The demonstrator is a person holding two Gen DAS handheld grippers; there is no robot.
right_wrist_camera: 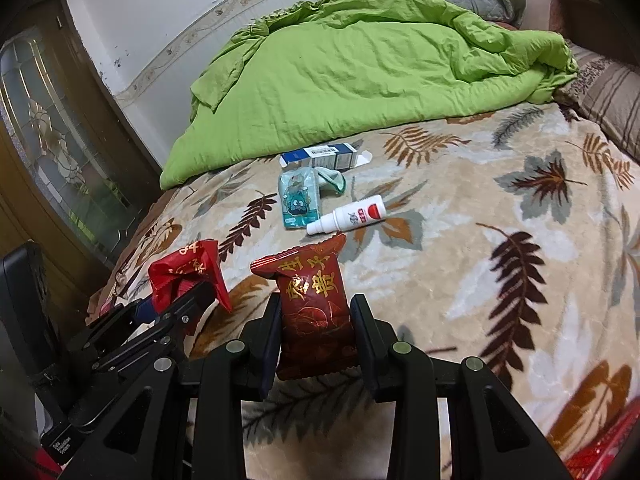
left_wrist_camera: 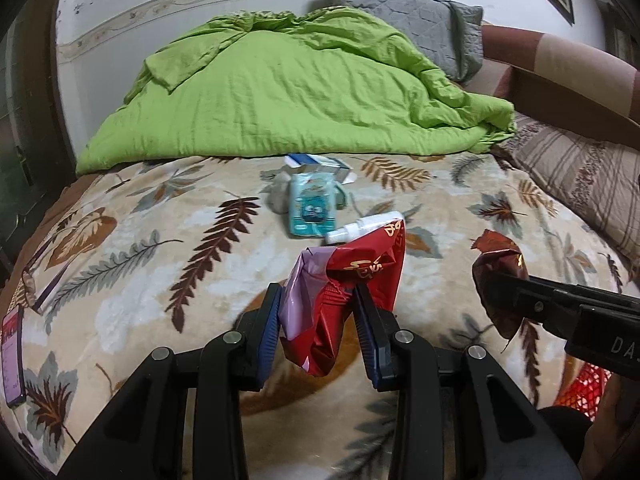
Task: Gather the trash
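My left gripper (left_wrist_camera: 318,300) is shut on a crumpled red and lilac wrapper (left_wrist_camera: 340,292), held above the leaf-print blanket; it also shows at the left of the right wrist view (right_wrist_camera: 188,276). My right gripper (right_wrist_camera: 316,308) is shut on a dark red snack packet (right_wrist_camera: 316,312) with gold characters, seen at the right of the left wrist view (left_wrist_camera: 500,284). Farther on the bed lie a teal pouch (left_wrist_camera: 310,210), a white spray bottle (right_wrist_camera: 348,216), a blue and white carton (right_wrist_camera: 320,156) and a crumpled greenish scrap (right_wrist_camera: 332,180).
A green quilt (left_wrist_camera: 288,92) is heaped across the far half of the bed, with a grey pillow (left_wrist_camera: 420,28) behind and a striped pillow (left_wrist_camera: 580,184) at right. A phone (left_wrist_camera: 12,360) lies at the left edge. Something of red mesh (left_wrist_camera: 588,392) sits at lower right.
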